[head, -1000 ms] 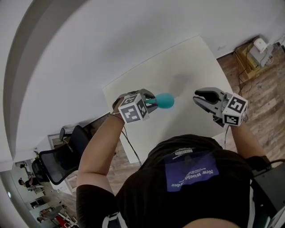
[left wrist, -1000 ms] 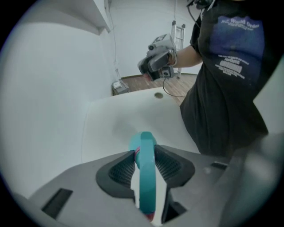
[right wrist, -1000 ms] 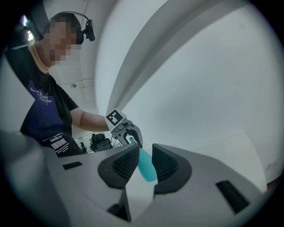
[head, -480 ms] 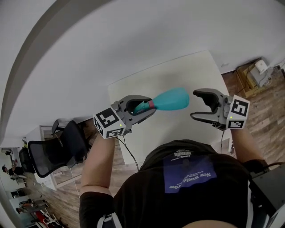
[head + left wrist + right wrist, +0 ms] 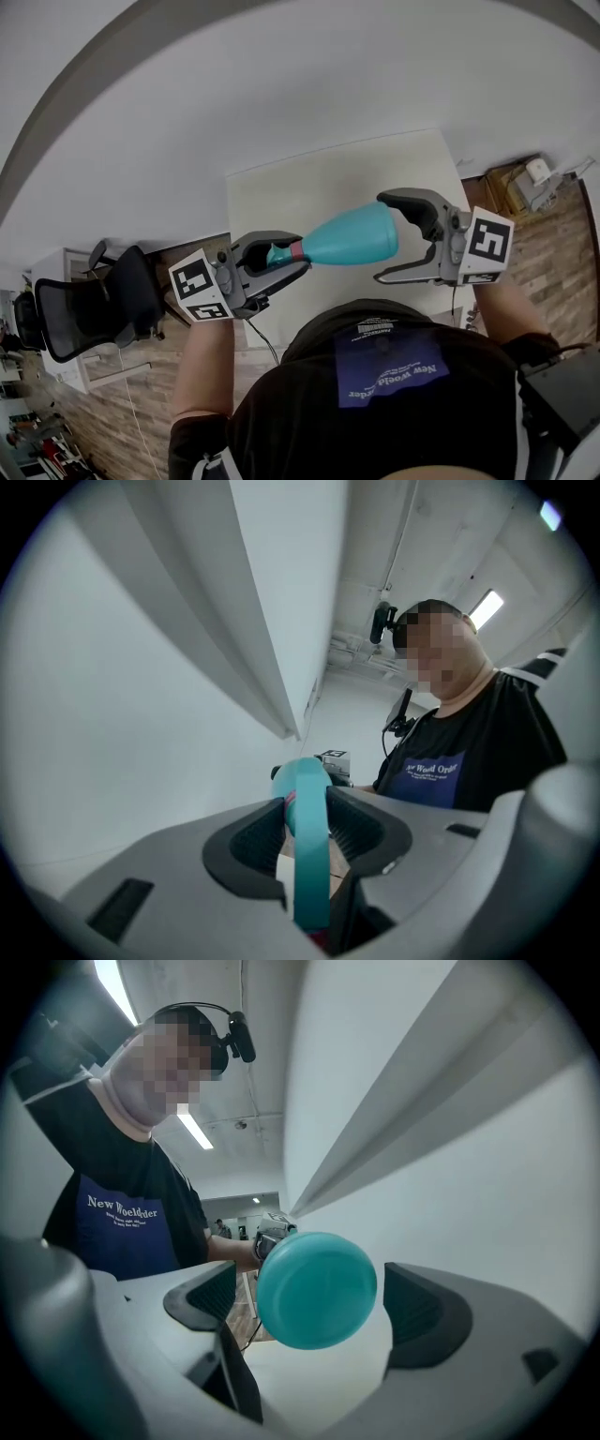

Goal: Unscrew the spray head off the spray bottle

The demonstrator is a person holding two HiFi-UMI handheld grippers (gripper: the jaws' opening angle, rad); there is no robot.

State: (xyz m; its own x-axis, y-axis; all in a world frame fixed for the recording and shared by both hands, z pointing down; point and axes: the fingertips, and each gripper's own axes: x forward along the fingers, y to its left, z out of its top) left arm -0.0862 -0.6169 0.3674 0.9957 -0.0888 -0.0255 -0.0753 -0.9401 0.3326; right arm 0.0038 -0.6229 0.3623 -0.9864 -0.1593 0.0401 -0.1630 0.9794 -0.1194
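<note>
The left hand-held gripper (image 5: pixel 284 263) is clamped on the spray head (image 5: pixel 277 253), holding the teal spray bottle (image 5: pixel 349 240) level in the air. On the right hand-held gripper (image 5: pixel 383 239) the jaws have just been opening and straddle the bottle's base without touching it; they should close squarely on it before any twist.

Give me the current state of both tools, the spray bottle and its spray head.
spray bottle: in the air, lying level, base toward the right tool.
spray head: on the spray bottle, not yet unscrewed.
left tool: shut on the spray head.
right tool: open, jaws have just been opening; the spray bottle's base sits between them, untouched.
</note>
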